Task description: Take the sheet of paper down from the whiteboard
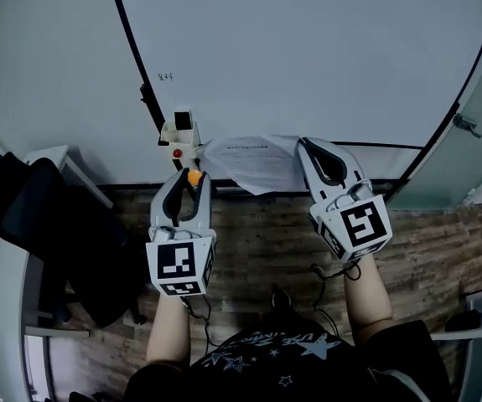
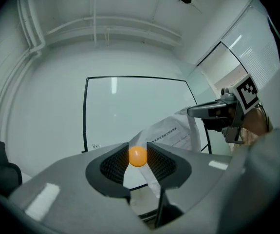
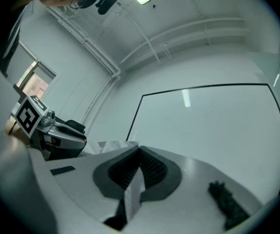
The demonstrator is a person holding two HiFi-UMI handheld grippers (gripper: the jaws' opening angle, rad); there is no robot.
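Note:
The white printed sheet of paper (image 1: 253,162) hangs off the whiteboard (image 1: 308,48), low in front of its bottom edge. My right gripper (image 1: 304,146) is shut on the sheet's right edge; in the right gripper view a strip of paper (image 3: 132,191) is pinched between the ribbed pads. My left gripper (image 1: 192,177) is beside the sheet's left side, shut on a small orange ball-shaped magnet (image 2: 138,156). In the left gripper view the sheet (image 2: 171,135) curls between both grippers, with the right gripper (image 2: 198,112) at its far edge.
A small white box with a red button (image 1: 180,136) sits at the whiteboard's lower left corner. A dark chair with a black garment (image 1: 52,224) stands at the left. A door handle (image 1: 467,126) is at the right. Wood-pattern floor (image 1: 266,249) lies below.

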